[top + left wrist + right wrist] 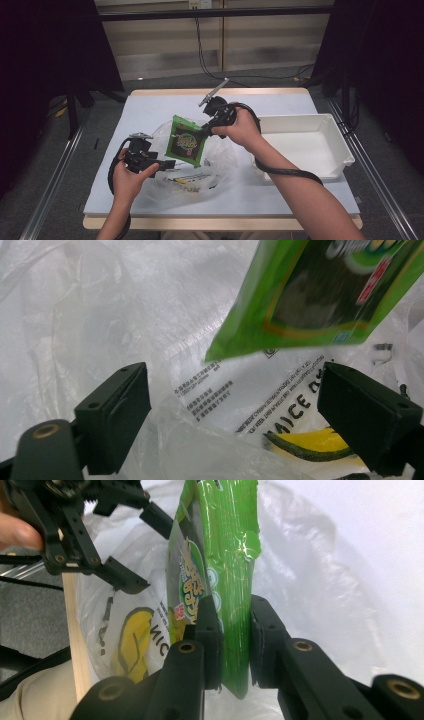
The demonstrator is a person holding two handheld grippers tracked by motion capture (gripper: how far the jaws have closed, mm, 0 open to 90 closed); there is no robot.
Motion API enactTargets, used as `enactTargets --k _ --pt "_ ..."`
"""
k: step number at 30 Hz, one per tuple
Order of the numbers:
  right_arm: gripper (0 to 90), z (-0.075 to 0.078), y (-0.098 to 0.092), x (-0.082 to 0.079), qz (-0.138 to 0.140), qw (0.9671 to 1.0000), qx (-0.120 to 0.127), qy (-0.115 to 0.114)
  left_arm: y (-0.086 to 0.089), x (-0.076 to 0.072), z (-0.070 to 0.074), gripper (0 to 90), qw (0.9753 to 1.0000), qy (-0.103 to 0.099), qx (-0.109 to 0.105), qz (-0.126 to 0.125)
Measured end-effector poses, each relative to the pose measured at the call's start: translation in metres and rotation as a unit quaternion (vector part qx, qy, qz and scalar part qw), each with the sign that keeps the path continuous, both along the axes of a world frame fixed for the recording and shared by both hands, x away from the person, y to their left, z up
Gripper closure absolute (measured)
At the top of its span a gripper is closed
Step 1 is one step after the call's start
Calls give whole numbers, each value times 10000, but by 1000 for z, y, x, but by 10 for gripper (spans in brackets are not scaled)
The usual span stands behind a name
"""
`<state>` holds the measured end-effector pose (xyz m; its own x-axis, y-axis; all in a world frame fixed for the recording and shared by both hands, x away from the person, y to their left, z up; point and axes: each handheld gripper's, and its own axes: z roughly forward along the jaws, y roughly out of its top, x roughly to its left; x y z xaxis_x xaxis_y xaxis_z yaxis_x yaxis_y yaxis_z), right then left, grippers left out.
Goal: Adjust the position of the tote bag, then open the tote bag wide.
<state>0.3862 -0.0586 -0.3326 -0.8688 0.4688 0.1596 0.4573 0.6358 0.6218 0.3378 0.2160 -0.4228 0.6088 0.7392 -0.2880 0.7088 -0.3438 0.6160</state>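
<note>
Snack pouch (pixel 187 141) above plastic bag (pixel 220 162); tray (pixel 336 131) at right

You face pale blue-white rectangular tabletop (pixel 150 107) with light wooden edge, standing on grey carpeted floor (pixel 55 165). Beyond it, beige panelled back wall (pixel 165 40) with black horizontal bar (pixel 215 13) across top; thin black cable (pixel 201 50) hangs down wall onto floor. Black curtains (pixel 45 45) close in on both sides of you. Silver metal rails (pixel 55 172) run along floor at tabletop's left and right. Light even, from overhead, soft shadows.
</note>
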Motion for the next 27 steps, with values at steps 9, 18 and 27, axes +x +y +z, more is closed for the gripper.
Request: enactTargets --k 9,18,27 --pt "772 24 -2 0 8 9998 -121 -145 2 -1 -6 103 9999 90 96 -60" --pt "772 50 -8 -3 109 9993 -90 -338 -4 -1 -4 74 9998 6 -33 -181" --pt "771 60 -26 -2 23 9990 -217 -393 -10 0 -4 76 9997 -18 3 -261"
